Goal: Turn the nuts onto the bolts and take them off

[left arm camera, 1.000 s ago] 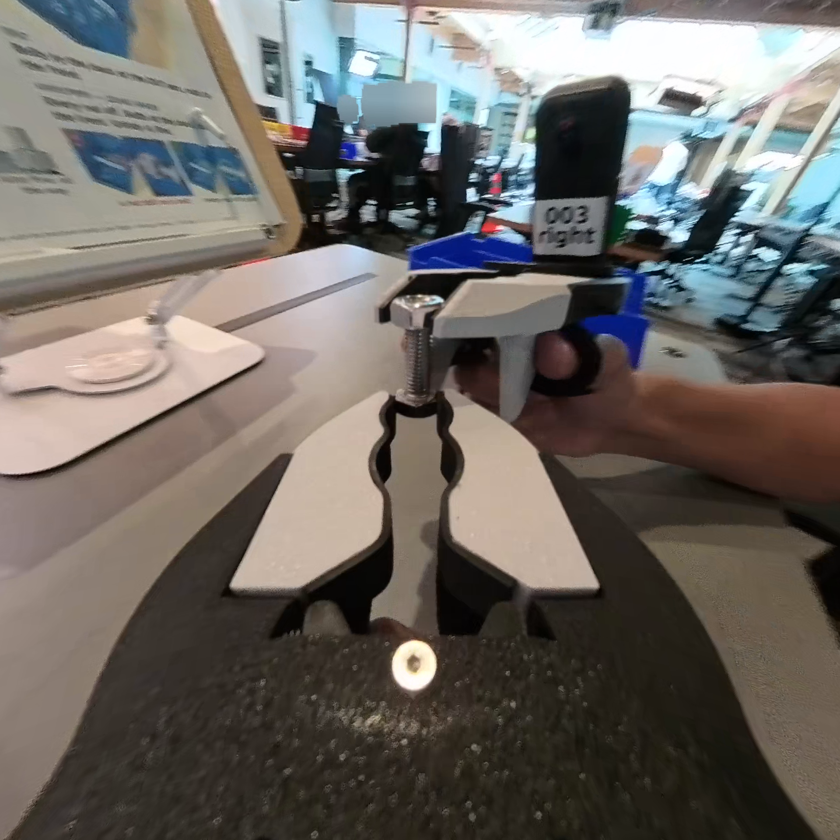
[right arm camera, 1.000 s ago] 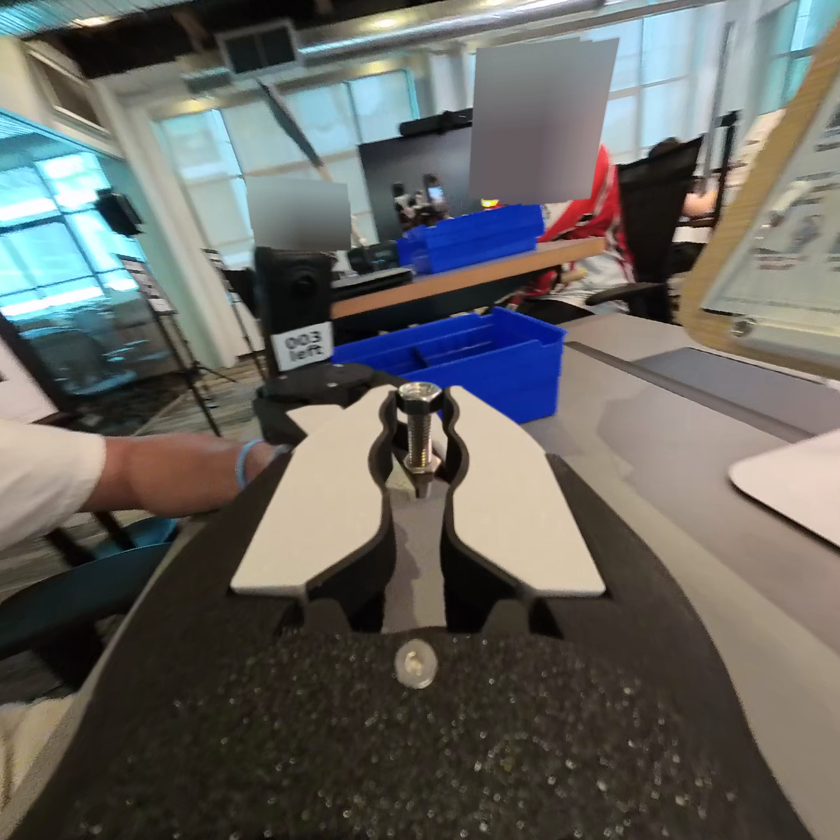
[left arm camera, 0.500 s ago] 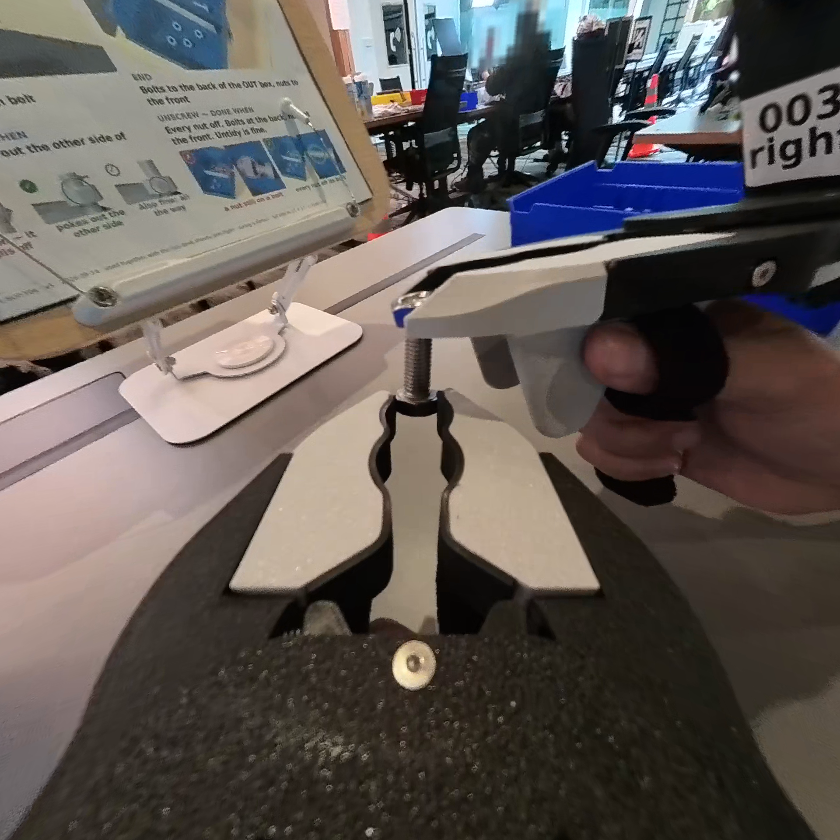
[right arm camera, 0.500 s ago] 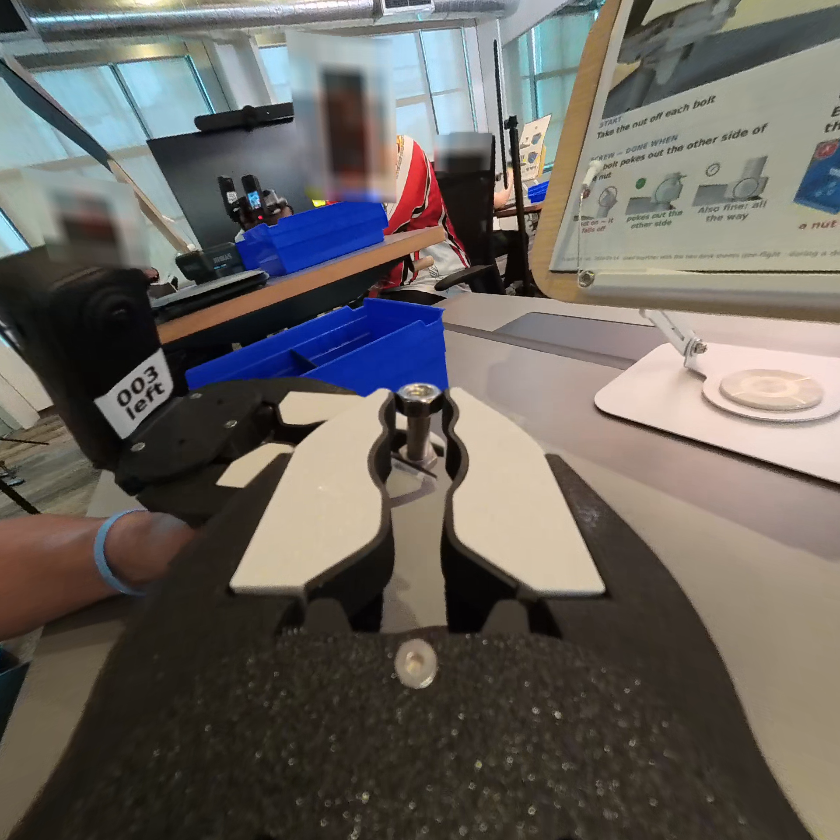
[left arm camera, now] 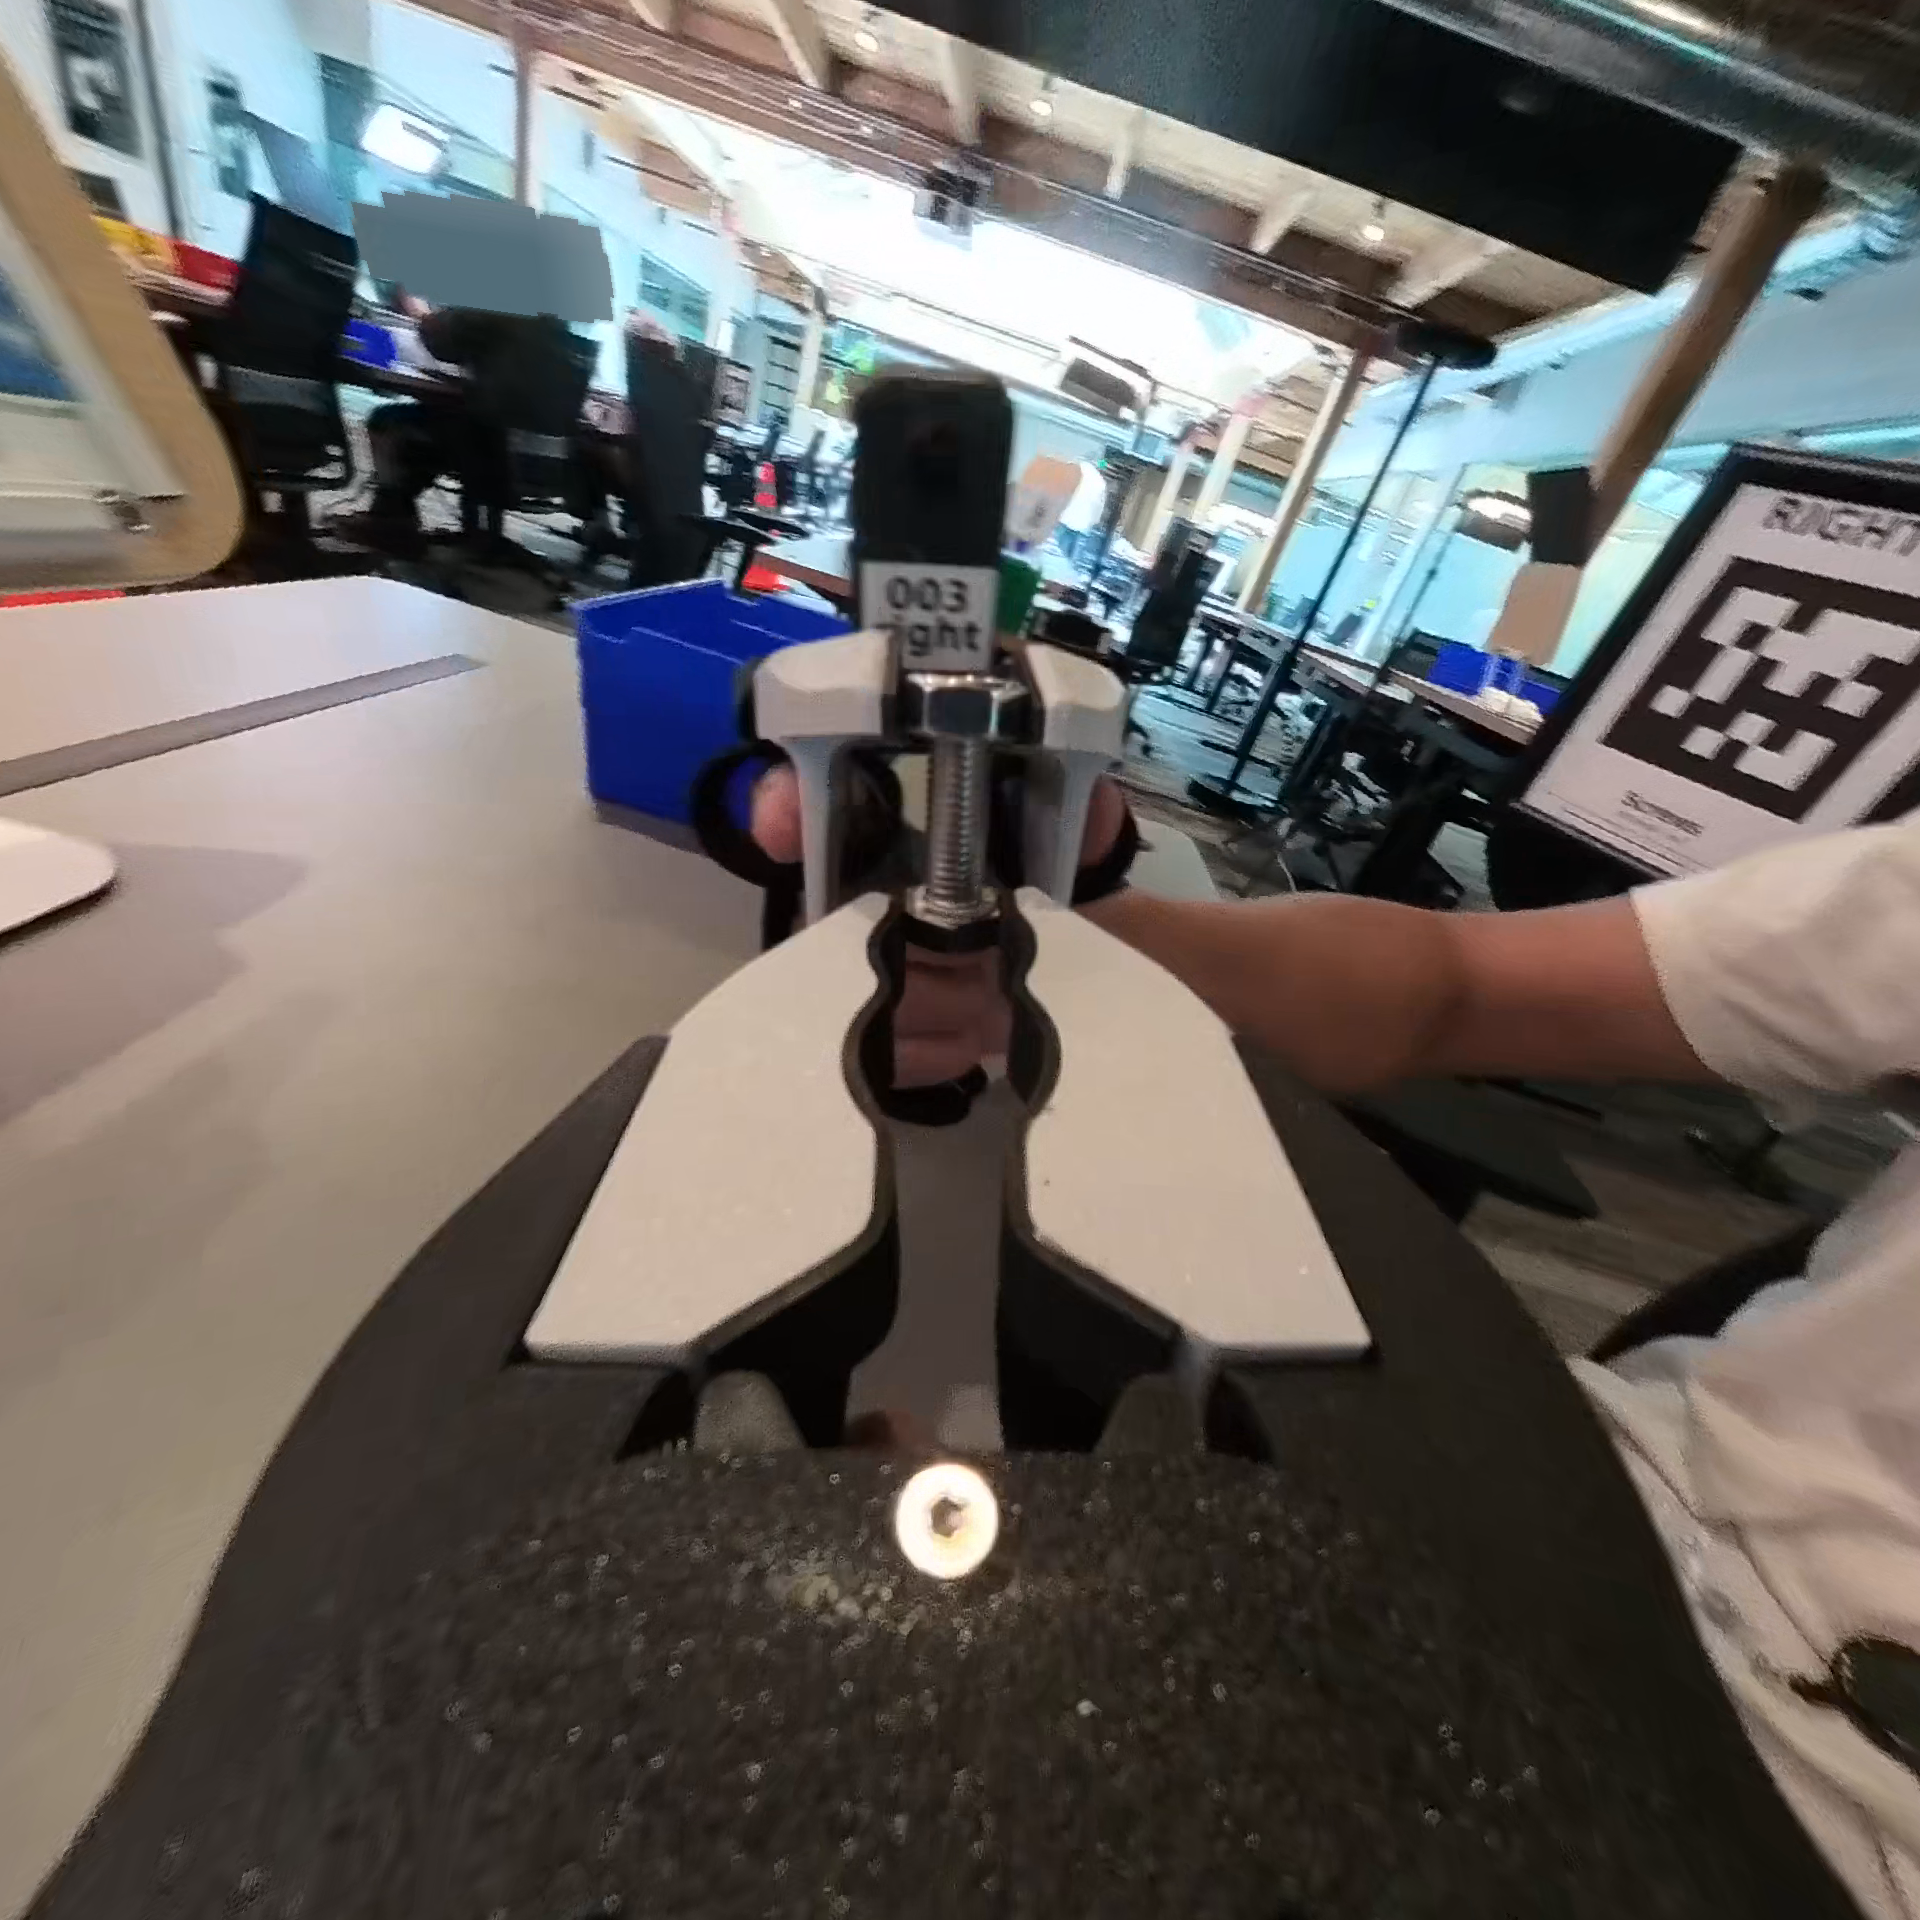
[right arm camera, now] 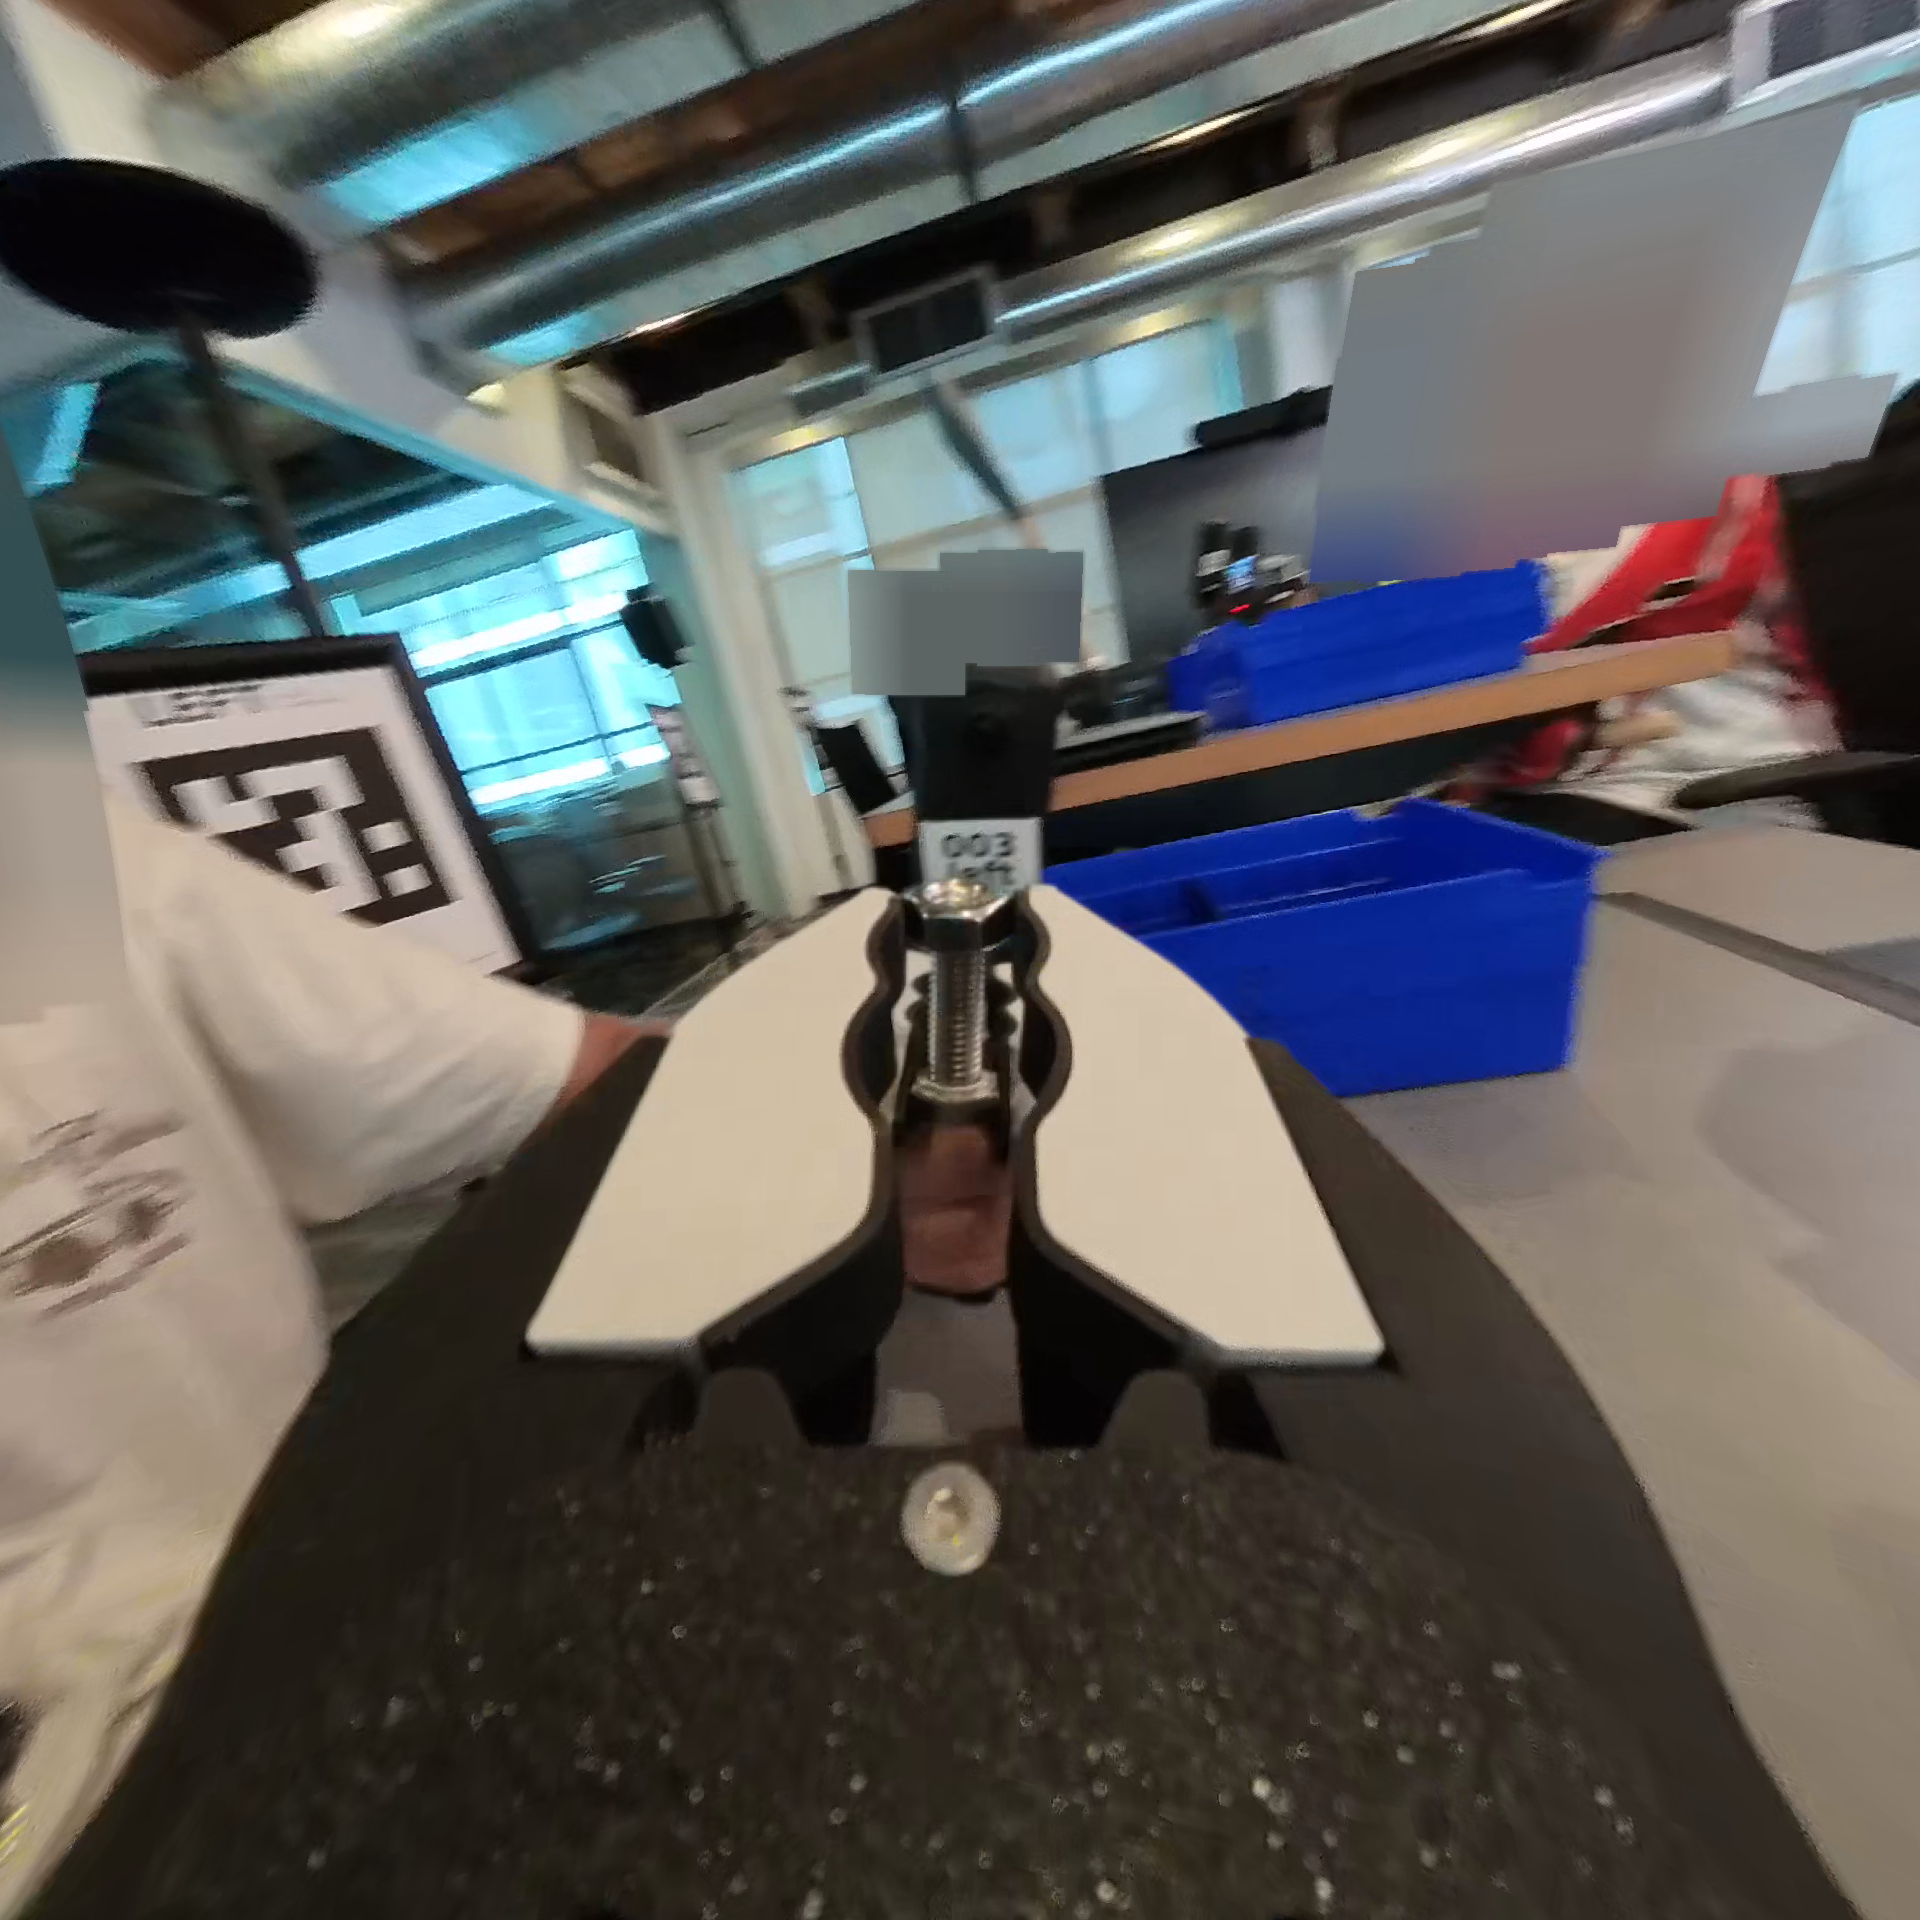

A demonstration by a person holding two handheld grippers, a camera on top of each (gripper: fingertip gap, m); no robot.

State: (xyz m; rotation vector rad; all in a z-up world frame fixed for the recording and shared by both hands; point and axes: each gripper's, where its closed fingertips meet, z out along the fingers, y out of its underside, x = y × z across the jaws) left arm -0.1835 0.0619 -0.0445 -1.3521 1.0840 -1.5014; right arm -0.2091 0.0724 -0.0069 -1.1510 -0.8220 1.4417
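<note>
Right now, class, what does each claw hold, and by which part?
Right claw grips the bolt by its hex head. Left claw grips the nut low on the thread.

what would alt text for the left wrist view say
The left gripper pinches a nut at the bottom of an upright bolt, whose hex head the right gripper clamps from the far side. A blue bin sits behind on the grey table.

This is an open-plan office turned workshop. Exposed silver ventilation ducts and bare wooden ceiling beams run overhead. Far off stand rows of black office chairs and long wooden desks. A blue plastic parts bin sits on the near grey worktable, and tall glass partitions line the left.
</note>
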